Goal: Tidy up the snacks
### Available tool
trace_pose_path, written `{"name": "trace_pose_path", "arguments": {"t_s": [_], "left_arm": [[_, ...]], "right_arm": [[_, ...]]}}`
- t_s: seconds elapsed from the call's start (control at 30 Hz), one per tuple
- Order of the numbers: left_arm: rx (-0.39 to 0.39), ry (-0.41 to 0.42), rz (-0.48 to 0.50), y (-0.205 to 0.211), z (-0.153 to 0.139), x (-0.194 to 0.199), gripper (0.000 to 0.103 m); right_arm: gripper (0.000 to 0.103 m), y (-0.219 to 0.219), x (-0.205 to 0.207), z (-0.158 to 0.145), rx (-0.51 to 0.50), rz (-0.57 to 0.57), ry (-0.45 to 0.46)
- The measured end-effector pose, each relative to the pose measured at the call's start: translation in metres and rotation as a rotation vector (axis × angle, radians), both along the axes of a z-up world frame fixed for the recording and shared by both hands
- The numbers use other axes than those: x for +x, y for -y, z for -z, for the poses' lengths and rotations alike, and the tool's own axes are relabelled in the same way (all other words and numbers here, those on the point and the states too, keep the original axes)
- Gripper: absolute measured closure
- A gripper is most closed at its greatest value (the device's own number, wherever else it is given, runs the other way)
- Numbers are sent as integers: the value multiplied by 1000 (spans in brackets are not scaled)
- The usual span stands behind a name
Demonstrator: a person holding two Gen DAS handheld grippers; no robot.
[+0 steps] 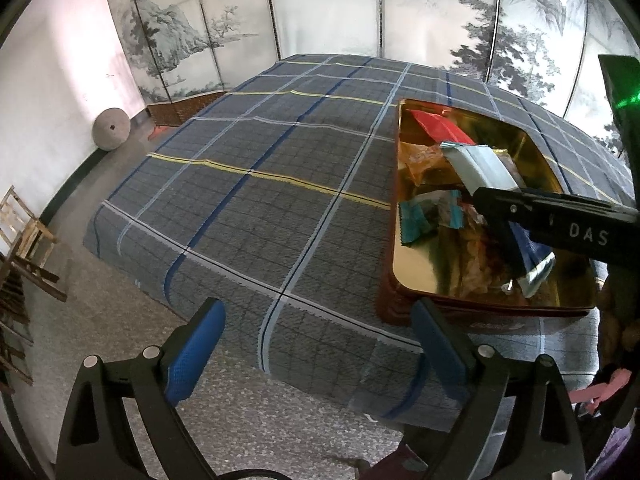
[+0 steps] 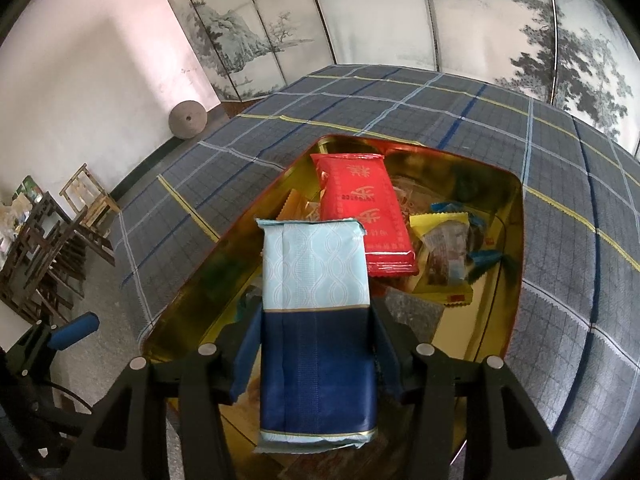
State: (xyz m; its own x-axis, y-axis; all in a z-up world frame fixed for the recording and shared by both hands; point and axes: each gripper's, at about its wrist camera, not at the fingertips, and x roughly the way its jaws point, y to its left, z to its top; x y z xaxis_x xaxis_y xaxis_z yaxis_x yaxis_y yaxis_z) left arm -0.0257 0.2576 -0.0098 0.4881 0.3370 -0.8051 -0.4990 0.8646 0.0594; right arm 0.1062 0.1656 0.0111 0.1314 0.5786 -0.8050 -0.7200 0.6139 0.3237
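We are holding a blue-and-white snack packet [image 2: 316, 328] in the right gripper [image 2: 316, 344], its jaws standing about half open and pressing on the packet's dark blue lower half from both sides. The packet is hanging over the gold-lined tin [image 2: 516, 216], which is sitting on the plaid-covered counter [image 2: 580, 280]; in the left wrist view the same packet [image 1: 480, 164] is showing at about two o'clock, above the tin's middle. Inside the tin, a red packet [image 2: 360, 216] is lying just beyond ours at twelve o'clock, and a yellow-edged packet [image 2: 444, 252] with some smaller wrapped sweets is lying at about two o'clock.

The left gripper [image 1: 320, 356] is hovering off the near edge of the counter, with the tin at its two o'clock; its jaws are standing wide apart with nothing between them.

We judge that we are in the placing step: the packet is over the tin but not yet let go, and we cannot tell whether its far end is touching anything below. The next move, as we see it, calls for lowering the packet onto the bare gold floor at the near left of the tin, then widening the right jaws to release it flat beside the red packet, not on top of it.
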Motion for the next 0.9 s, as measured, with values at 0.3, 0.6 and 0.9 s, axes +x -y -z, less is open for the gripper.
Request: {"name": "trace_pose_path", "arguments": {"t_s": [0.3, 0.6, 0.9], "left_arm": [[22, 7, 12, 7, -8, -4, 11], [50, 39, 7, 17, -23, -10, 11], [103, 141, 12, 33, -51, -22, 10]], "right_arm": [[48, 6, -2, -3, 12, 4, -2], [48, 22, -6, -18, 56, 21, 18], [44, 56, -47, -61, 65, 65, 272]]}}
